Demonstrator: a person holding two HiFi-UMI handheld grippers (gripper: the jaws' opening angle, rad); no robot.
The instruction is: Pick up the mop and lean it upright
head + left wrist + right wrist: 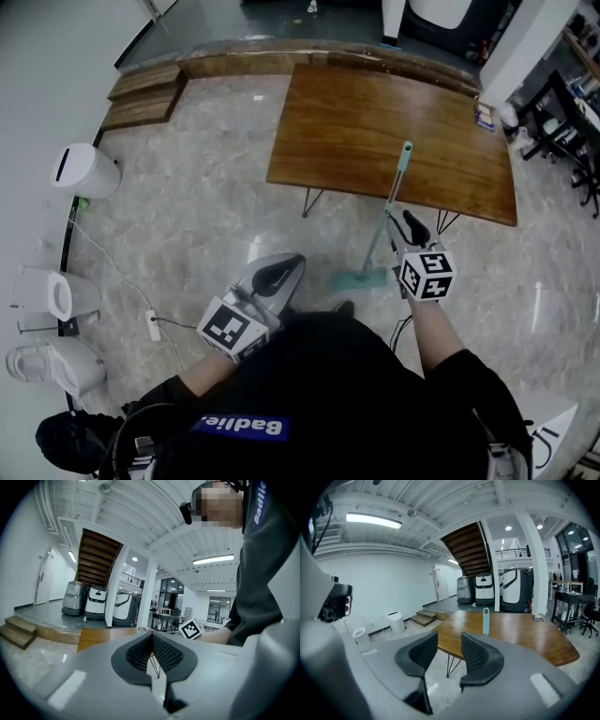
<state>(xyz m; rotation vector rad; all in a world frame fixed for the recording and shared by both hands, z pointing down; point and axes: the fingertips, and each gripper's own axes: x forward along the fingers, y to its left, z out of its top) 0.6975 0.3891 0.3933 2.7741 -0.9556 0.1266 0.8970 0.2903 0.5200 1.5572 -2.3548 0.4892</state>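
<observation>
The mop stands tilted with its teal head on the marble floor and its thin handle resting against the front edge of the wooden table. My right gripper is just right of the handle at mid-height. In the right gripper view its jaws stand open with nothing between them, and the teal handle tip shows beyond them over the table. My left gripper hangs lower left, near the mop head. Its pads meet at the tips, shut on nothing.
The table stands on thin black wire legs. A white bin, two white floor units and a power strip with its cable line the left wall. Wooden steps lie at back left, black chairs at far right.
</observation>
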